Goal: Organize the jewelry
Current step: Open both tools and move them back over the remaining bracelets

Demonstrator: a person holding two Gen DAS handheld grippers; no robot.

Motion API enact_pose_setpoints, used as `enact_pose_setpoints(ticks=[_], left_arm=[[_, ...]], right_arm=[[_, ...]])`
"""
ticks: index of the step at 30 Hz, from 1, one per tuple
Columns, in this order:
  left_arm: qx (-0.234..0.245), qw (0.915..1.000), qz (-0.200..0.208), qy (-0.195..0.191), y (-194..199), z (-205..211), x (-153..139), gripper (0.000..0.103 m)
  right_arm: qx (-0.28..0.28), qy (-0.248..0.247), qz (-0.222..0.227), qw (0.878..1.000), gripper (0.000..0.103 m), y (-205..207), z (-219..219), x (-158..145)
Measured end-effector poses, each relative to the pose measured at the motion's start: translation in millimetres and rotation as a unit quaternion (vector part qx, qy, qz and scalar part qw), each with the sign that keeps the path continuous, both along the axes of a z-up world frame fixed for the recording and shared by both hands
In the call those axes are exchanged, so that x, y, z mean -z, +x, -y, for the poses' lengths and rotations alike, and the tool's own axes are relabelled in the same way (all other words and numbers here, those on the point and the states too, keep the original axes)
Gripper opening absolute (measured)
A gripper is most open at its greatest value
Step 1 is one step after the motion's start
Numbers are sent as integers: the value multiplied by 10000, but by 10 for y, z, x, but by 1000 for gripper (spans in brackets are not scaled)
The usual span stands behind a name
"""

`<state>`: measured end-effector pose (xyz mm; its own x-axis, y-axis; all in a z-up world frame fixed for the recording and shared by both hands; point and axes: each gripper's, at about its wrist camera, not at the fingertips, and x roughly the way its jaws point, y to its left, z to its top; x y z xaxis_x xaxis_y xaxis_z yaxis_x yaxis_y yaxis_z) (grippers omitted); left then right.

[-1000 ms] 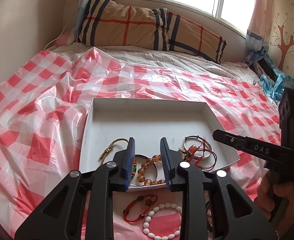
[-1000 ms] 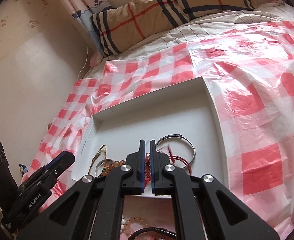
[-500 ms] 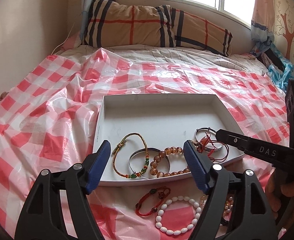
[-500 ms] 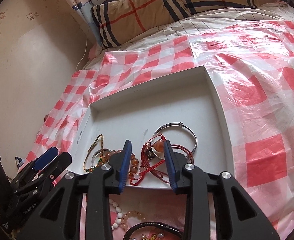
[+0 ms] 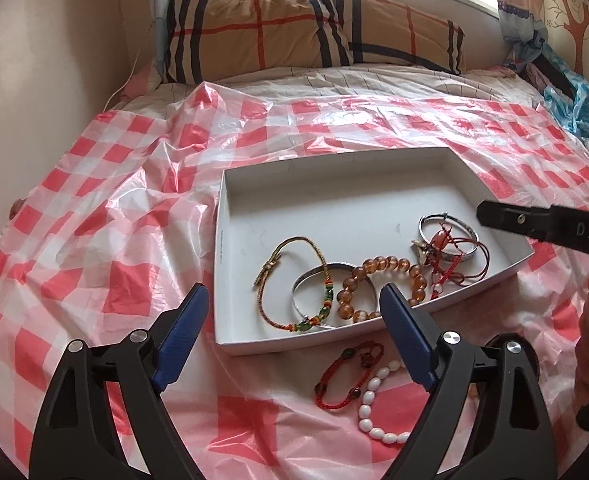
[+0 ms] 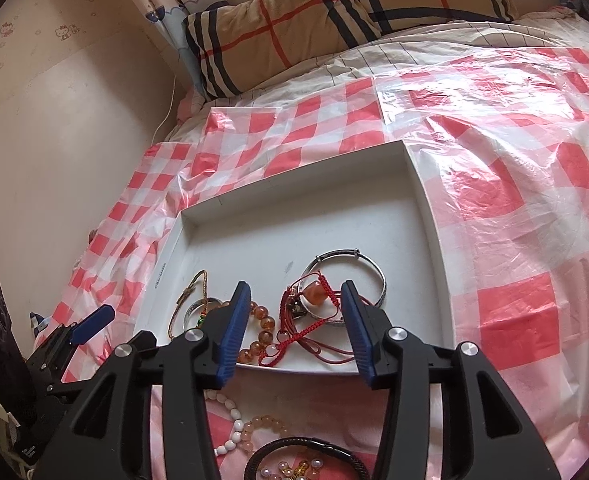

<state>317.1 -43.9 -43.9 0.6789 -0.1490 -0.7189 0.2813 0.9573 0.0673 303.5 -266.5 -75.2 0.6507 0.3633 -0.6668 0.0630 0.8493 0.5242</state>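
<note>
A white tray (image 5: 334,196) lies on the checked sheet. In it are a gold cord bracelet (image 5: 294,276), a silver bangle (image 5: 314,280), an amber bead bracelet (image 5: 386,268) and a silver bangle tangled with red cord (image 5: 454,248). Before the tray lie a red cord bracelet (image 5: 346,376) and a white bead bracelet (image 5: 374,408). My left gripper (image 5: 294,328) is open and empty over the tray's near edge. My right gripper (image 6: 296,324) is open and empty above the red cord tangle (image 6: 314,312). A pink bead bracelet (image 6: 262,432) and a black cord bracelet (image 6: 306,452) lie below it.
The tray (image 6: 294,220) sits mid-bed on a red-and-white plastic sheet (image 5: 94,240). A plaid pillow (image 5: 294,28) lies at the head of the bed. A wall (image 6: 54,140) runs along the left side. Blue cloth (image 5: 570,100) sits at the far right.
Both grippers opened from nearly shut to wide open and drew back from the tray. The red cord bracelet left the right gripper and now lies in the tray.
</note>
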Motion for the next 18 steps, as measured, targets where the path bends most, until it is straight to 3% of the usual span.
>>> enact_pose_setpoints(ticks=[3,11,18], left_arm=[[82,9996,-254,13,33,-51,25,83],[318,9972,-328,591,-30,84,135,83],[34,9968,-496,624,44,-121,160,83]], right_arm=[[72,-46,-33,10000,51,-16,69,-26],[-19,-206,-200,9996,55,-144,126,-50],[-416,-552,-631,9956,56,-379,22,34]])
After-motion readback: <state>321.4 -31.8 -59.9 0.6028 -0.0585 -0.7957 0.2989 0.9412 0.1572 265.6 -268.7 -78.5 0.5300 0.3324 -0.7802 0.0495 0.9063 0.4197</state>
